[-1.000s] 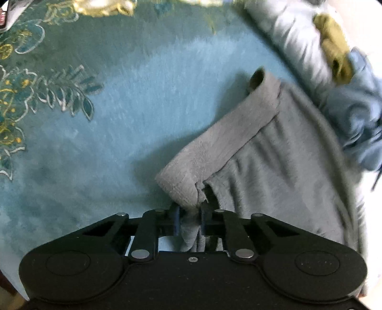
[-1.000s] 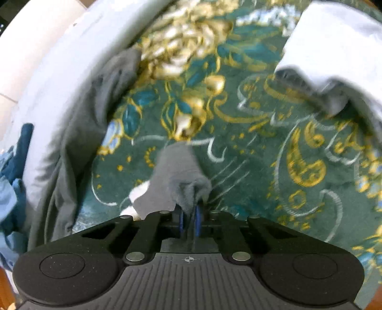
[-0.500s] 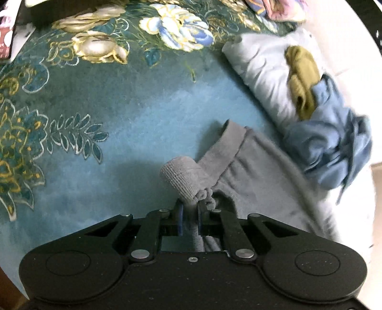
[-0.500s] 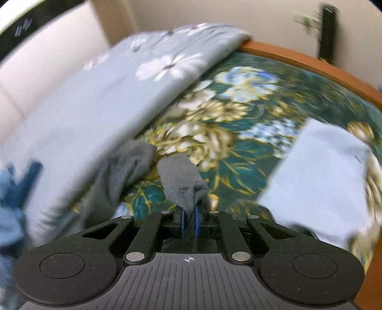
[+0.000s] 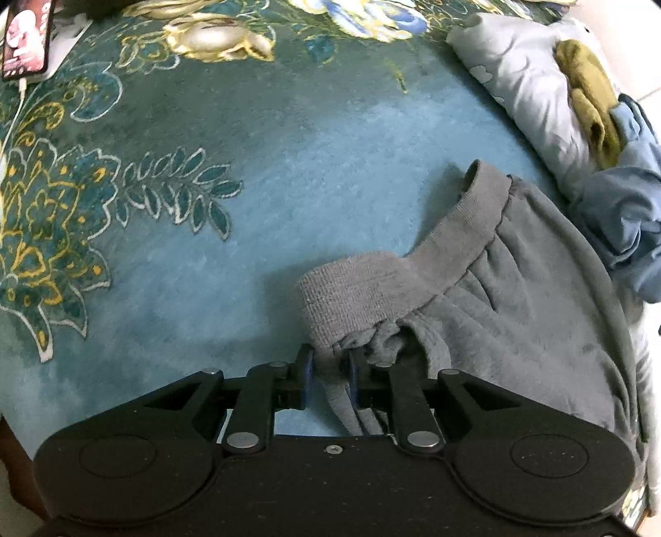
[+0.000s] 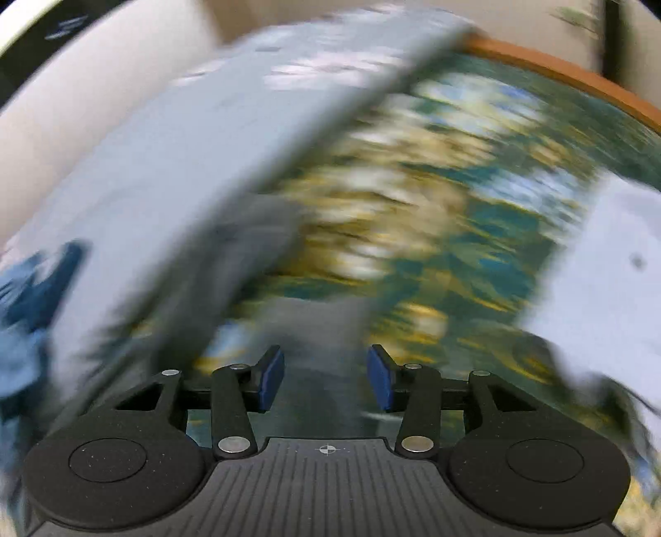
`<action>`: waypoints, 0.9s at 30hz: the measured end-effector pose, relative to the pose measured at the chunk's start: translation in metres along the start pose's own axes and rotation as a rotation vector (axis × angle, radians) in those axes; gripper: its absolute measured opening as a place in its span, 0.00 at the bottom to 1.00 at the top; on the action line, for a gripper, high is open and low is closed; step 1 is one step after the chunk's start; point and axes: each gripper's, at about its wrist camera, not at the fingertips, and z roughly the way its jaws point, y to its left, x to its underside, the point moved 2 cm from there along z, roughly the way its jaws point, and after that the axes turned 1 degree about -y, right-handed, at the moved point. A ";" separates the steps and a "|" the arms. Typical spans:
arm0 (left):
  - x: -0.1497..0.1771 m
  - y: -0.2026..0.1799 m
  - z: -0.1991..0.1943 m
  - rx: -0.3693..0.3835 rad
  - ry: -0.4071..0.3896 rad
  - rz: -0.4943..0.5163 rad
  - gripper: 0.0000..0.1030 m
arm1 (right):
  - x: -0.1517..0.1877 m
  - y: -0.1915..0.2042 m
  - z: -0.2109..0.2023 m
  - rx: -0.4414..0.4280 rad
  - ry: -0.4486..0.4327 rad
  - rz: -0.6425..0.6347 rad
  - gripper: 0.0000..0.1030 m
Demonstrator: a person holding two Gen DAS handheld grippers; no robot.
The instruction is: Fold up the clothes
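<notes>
A grey fleece garment [image 5: 508,314] with a ribbed waistband [image 5: 372,289] lies on the teal floral cloth at the right of the left wrist view. My left gripper [image 5: 329,365] is shut on the bunched end of that waistband, with fabric hanging between its pads. The right wrist view is heavily blurred. My right gripper [image 6: 326,378] is open, its blue pads [image 6: 272,374] spread apart, with the grey cloth [image 6: 318,330] lying loose just ahead of it and not gripped.
A pale grey garment [image 5: 520,82], an olive piece [image 5: 590,91] and a blue piece [image 5: 624,215] are piled at the right edge. A phone [image 5: 27,39] lies far left. A pale folded item [image 6: 611,281] lies right, and a wooden edge [image 6: 578,78] runs behind.
My right gripper has opened and let go of the grey cloth while moving fast. My left gripper stays shut on the waistband, which now lies flatter on the cloth.
</notes>
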 end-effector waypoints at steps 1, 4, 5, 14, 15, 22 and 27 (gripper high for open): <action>0.001 0.000 0.001 -0.005 0.002 0.002 0.16 | 0.003 -0.011 0.005 0.026 0.024 0.023 0.41; 0.003 -0.001 0.004 -0.021 0.010 -0.001 0.17 | 0.012 -0.025 0.023 0.000 0.076 0.118 0.40; 0.003 -0.001 0.005 -0.025 0.011 -0.001 0.17 | 0.015 -0.025 0.029 -0.023 0.083 0.156 0.40; 0.002 -0.006 0.010 -0.046 0.022 -0.003 0.17 | 0.023 -0.003 0.061 -0.220 0.119 0.405 0.48; 0.002 -0.007 0.011 -0.047 0.024 -0.004 0.18 | 0.023 0.000 0.061 -0.232 0.122 0.411 0.48; 0.007 -0.006 0.019 -0.036 0.051 -0.005 0.29 | 0.013 0.021 0.070 -0.230 0.140 0.391 0.49; 0.008 0.000 0.025 -0.031 0.071 -0.023 0.37 | 0.013 0.039 0.081 -0.178 0.164 0.300 0.49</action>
